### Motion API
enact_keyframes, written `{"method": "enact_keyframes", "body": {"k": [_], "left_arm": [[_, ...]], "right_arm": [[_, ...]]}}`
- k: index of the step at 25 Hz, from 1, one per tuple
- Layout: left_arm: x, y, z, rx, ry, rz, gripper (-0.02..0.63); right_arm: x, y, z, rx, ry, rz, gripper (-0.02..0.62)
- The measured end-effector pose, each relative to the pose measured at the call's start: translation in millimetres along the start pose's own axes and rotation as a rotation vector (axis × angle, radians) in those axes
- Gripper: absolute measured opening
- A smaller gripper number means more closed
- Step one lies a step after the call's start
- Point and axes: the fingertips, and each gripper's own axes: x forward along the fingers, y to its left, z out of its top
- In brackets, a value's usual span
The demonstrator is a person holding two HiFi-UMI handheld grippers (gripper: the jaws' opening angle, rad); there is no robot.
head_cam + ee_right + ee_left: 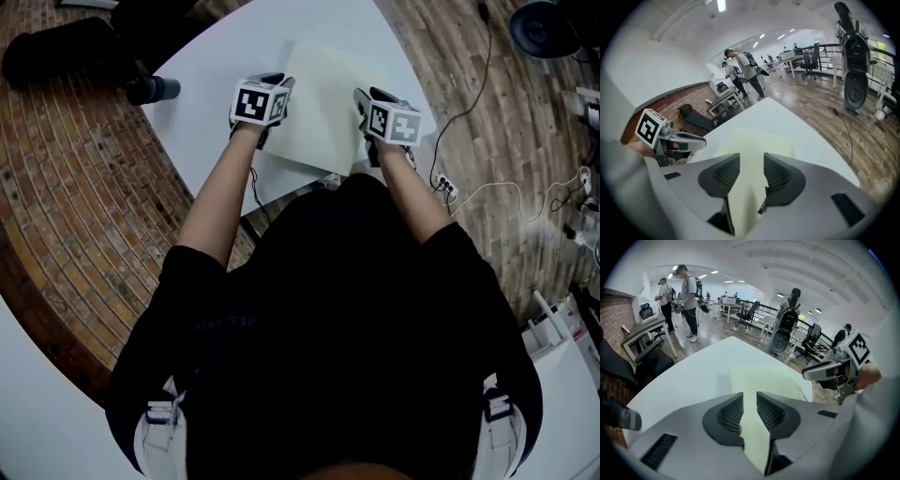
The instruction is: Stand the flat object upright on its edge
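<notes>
While my left claw (279, 84) and my right claw (362, 96) both have their jaws apart, the pale flat sheet (323, 112) lies on the white table (211, 108), upper middle, between my claws.

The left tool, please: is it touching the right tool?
Apart. The head view shows the left tool and the right tool at opposite sides of the pale sheet, with bare sheet plainly visible between them.
</notes>
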Motion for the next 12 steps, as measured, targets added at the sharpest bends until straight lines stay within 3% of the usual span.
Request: {"method": "enact_keyframes", "body": {"k": [4,12], "left_arm": [[17,10,-7,-0.007,0.065,-0.012,0.145],[41,26,-13,-0.055,0.152,-0.044,0.222]], "right_arm": [[12,-18,-16,0.092,0.044,-0.06,0.254],[28,-43,-27,0.193,0.099,-0.117,0.29]]}}
